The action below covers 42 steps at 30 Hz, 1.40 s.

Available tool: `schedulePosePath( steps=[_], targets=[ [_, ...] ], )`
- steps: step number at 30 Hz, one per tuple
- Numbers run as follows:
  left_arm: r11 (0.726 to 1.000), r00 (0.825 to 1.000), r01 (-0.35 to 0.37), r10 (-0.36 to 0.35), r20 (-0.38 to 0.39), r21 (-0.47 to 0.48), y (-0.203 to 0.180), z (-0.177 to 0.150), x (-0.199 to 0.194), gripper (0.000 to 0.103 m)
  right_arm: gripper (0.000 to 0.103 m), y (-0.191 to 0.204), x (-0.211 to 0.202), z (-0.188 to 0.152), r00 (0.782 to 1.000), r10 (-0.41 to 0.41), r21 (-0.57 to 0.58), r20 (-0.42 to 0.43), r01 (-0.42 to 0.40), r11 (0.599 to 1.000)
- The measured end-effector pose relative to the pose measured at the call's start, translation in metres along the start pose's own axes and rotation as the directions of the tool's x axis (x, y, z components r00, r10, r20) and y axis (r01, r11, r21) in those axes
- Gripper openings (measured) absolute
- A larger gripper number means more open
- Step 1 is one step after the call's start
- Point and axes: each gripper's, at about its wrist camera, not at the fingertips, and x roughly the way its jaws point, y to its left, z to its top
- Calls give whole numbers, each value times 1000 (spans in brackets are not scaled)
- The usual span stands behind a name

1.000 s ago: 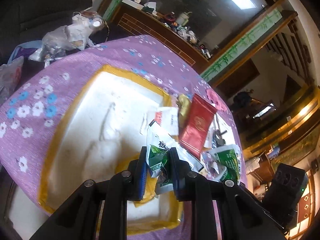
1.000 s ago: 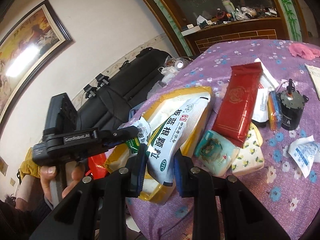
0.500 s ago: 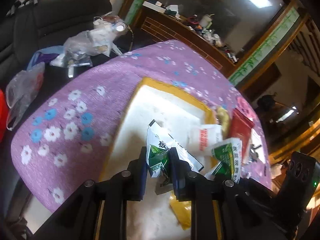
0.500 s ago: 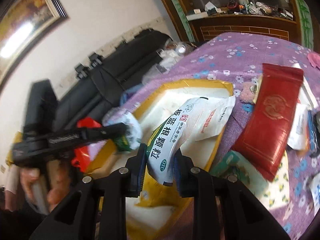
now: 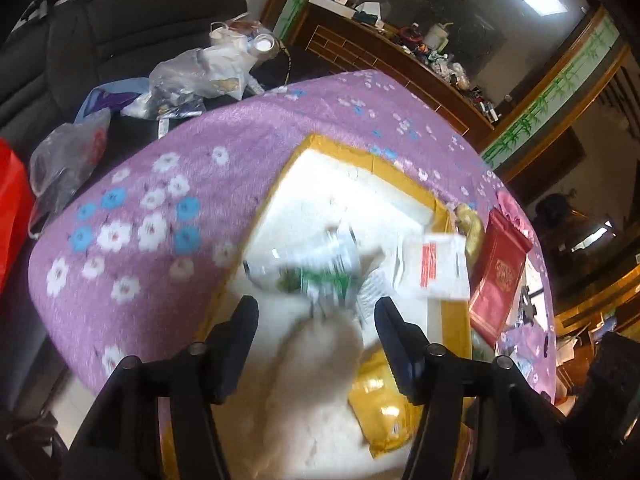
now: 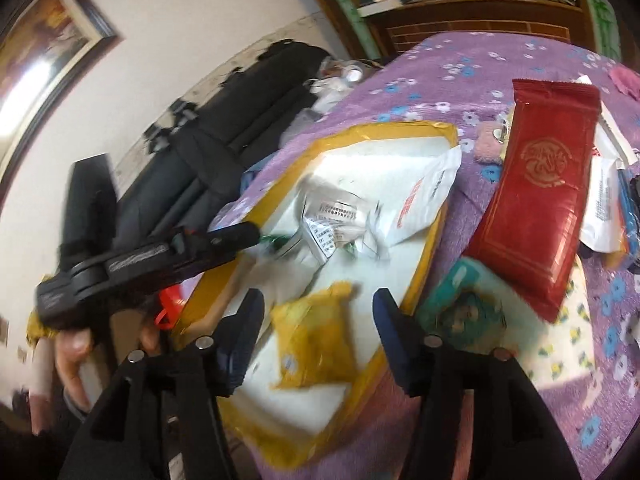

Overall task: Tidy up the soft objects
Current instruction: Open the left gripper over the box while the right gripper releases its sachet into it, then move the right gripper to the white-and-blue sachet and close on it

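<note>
A white foam box with yellow tape edges [image 5: 372, 160] [image 6: 400, 128] lies on the purple flowered table. Inside it lie a crumpled green-and-white packet [image 5: 320, 272] [image 6: 332, 224], blurred, a white pouch with red print [image 5: 436, 268] [image 6: 420, 196] and a yellow packet [image 5: 384, 408] [image 6: 312, 340]. My left gripper [image 5: 316, 320] is open and empty just above the green packet. My right gripper [image 6: 318, 316] is open and empty over the yellow packet. The left gripper also shows in the right wrist view [image 6: 244, 236].
A long red packet [image 6: 536, 196] [image 5: 500, 272], a teal pouch [image 6: 464, 308] and a white-yellow patterned pack [image 6: 560, 344] lie on the cloth right of the box. Plastic bags [image 5: 200, 76] and a black sofa [image 5: 120, 28] stand behind the table.
Both grippers opened. The green packet left my left gripper and the white medicine packet left my right gripper; both now lie in the box.
</note>
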Motion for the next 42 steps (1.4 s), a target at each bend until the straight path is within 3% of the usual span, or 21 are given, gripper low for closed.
schedulePosePath(
  steps=[5,10,18,31,38,42],
  targets=[
    [1000,998,10,-10,60,14,-27,-21,-20,64,65,-13,-41,-19,995,66,10,69,-67,998],
    [994,992,56,-66,105,95,-80,-39,-37,65,69,-43,-74,-39,990,57,72,131,-67,995],
    [958,989,144,-150,8,248,-156,-58,-28,69,69,-99,-103,-57,983,-4,231,182,-39,972],
    [949,980,190,-169,-103,253,-167,-85,5,69,75,-136,-120,-78,978,-149,314,146,97,945],
    [933,972,213,-173,-158,289,-181,-96,22,69,75,-160,-138,-77,966,-194,365,173,120,923],
    [926,973,206,-160,-167,317,-189,-97,28,69,75,-177,-138,-75,970,-192,417,151,114,902]
  ],
)
